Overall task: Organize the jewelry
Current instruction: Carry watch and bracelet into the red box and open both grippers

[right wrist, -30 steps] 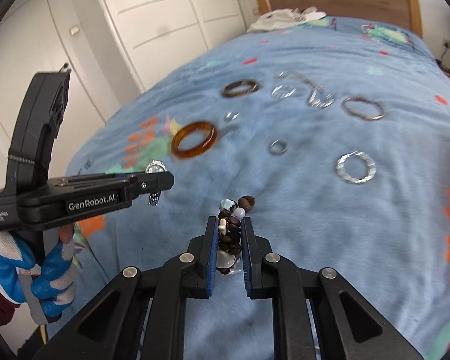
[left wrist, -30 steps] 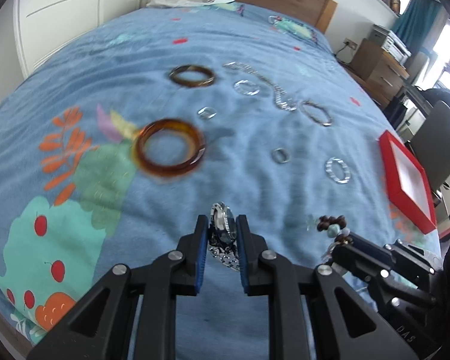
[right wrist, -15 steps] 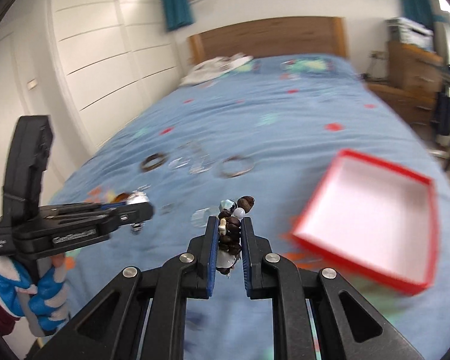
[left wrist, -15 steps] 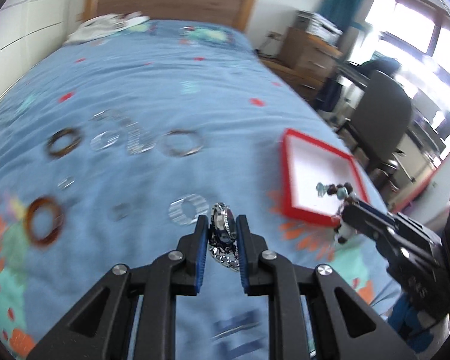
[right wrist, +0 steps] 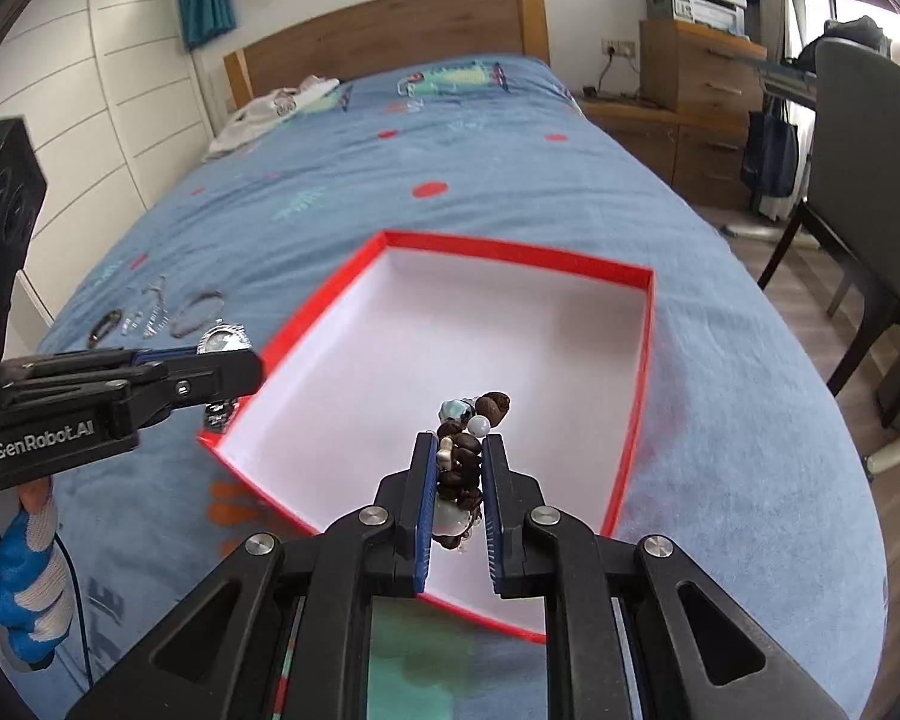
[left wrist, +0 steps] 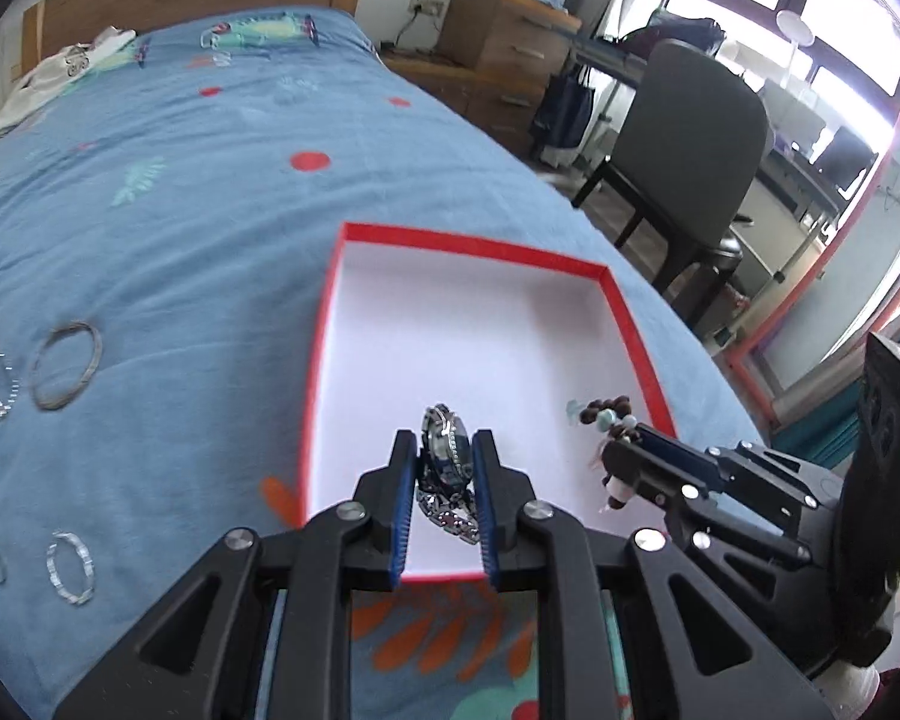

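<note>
Left gripper (left wrist: 444,450) clamps a silver watch (left wrist: 447,450) at lower centre. Right gripper (right wrist: 459,468) pinches a beaded bracelet (right wrist: 465,450) over the red box (right wrist: 510,255).

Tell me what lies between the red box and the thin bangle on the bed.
Only bare blue bedspread lies between the red box and the thin bangle; the left wrist view shows that stretch plainly.

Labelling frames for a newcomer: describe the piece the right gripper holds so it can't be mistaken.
Over the red box on the blue bed, the right gripper pinches a beaded bracelet. Dark brown beads with pale blue and white ones, unlike the left gripper's silver watch.
</note>
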A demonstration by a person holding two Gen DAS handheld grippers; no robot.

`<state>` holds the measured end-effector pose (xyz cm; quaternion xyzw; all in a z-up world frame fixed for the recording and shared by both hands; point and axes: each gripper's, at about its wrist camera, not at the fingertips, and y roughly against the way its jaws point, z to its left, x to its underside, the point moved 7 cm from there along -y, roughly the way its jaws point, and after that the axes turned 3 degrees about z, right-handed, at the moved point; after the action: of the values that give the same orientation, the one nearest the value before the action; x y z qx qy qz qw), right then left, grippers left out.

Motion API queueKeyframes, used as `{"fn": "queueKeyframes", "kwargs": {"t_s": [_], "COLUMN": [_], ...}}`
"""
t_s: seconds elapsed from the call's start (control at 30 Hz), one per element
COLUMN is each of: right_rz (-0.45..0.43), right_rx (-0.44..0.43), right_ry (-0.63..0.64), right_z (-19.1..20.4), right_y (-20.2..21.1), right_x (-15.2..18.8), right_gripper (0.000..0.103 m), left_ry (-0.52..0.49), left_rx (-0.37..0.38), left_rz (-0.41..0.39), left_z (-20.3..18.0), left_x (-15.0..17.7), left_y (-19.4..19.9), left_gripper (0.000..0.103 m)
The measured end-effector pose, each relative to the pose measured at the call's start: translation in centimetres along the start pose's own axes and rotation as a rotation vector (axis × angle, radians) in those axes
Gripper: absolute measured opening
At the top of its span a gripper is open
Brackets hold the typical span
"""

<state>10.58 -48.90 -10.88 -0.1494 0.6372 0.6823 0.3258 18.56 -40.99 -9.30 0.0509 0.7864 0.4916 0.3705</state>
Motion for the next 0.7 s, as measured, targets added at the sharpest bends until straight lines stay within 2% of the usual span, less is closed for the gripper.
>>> {"fn": "queueKeyframes", "kwargs": {"t_s": [0.23, 0.53, 0.63, 0.7], "right_rz": [0.057, 0.103, 0.115, 0.114], "right_rx": [0.005, 0.038, 0.053, 0.066], "right_ry": [-0.001, 0.034, 0.042, 0.035], "right_z": [-1.2, -1.0, -0.7, -0.6], "right_y": [-2.2, -3.1, -2.7, -2.1], "right_x": [1.8, 2.2, 2.1, 1.9], "right_gripper": [0.015, 0.015, 0.019, 0.031], "left_ry": [0.015, 0.022, 0.035, 0.034], "left_rx": [-0.051, -0.075, -0.061, -0.06], "left_rz": [0.079, 0.103, 0.109, 0.108], "left_z": [1.2, 2.0, 2.1, 2.1], "left_x": [1.5, 2.1, 1.8, 1.5], "left_y": [-4.6, -5.0, -4.7, -4.3], "left_gripper": [0.017, 0.019, 0.027, 0.035]}}
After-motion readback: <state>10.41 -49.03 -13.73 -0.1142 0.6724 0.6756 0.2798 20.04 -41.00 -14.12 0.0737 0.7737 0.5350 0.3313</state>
